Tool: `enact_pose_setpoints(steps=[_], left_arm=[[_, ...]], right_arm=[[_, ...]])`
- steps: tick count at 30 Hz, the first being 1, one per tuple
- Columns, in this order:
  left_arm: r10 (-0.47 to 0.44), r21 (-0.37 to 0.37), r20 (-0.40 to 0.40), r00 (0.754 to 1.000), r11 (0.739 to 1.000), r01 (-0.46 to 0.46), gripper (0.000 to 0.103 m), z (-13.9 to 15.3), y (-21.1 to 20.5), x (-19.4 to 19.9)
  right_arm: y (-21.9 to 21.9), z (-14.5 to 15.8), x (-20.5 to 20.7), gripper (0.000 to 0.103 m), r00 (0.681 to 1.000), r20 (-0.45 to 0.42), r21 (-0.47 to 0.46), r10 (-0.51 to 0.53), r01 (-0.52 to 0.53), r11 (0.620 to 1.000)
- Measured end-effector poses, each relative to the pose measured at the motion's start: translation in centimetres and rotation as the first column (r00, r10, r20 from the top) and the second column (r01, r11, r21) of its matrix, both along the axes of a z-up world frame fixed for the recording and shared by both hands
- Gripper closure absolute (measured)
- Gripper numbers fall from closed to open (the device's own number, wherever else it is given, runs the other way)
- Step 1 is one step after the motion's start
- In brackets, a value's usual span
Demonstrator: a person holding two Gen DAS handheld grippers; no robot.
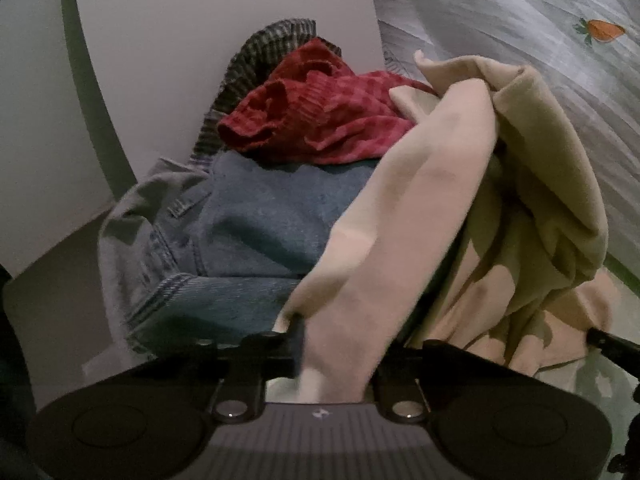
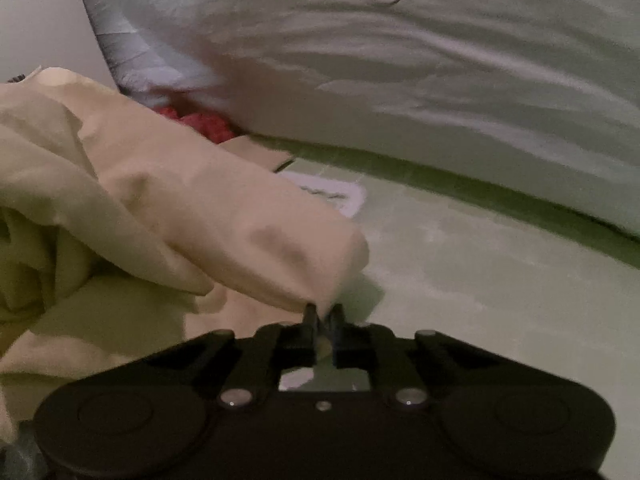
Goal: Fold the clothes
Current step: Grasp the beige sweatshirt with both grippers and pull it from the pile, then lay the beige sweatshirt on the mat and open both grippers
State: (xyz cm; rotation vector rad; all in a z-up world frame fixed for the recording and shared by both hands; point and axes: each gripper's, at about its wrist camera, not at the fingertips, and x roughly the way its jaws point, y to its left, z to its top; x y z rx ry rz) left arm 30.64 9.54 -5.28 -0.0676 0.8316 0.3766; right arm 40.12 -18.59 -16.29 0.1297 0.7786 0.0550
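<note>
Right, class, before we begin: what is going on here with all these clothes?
A person is working with a handheld gripper in each hand. The left gripper and the right gripper each have their jaws shut on the cream garment, at different parts of it. Behind it lies a pile: blue jeans, a red knit and a striped piece. Nothing looks folded yet.

Cream garment point(image 1: 460, 200) is bunched up on the right of the frame, draped over a pile: blue jeans point(image 1: 248, 224) centre-left, red knit point(image 1: 316, 116) above them, maybe a checked shirt point(image 1: 256, 48) behind.
</note>
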Motion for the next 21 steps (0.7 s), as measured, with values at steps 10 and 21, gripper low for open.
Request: enact_pose_setpoints(steps=[10,21], left_arm=[[-0.058,-0.040,0.046,0.997,0.997,0.060,0.096,2.5,-2.1,-6.0],[-0.311,-0.227,-0.079,0.947,0.931,0.287,0.096,-1.0,-12.0,-17.0]], right_arm=[[-10.7,3.1,-14.3,0.099,0.958,0.084,-0.101,-0.274,0.282,0.954],[-24.6,2.6,-41.6,0.098,0.693,0.024,-0.210,-0.721,0.708,0.674]])
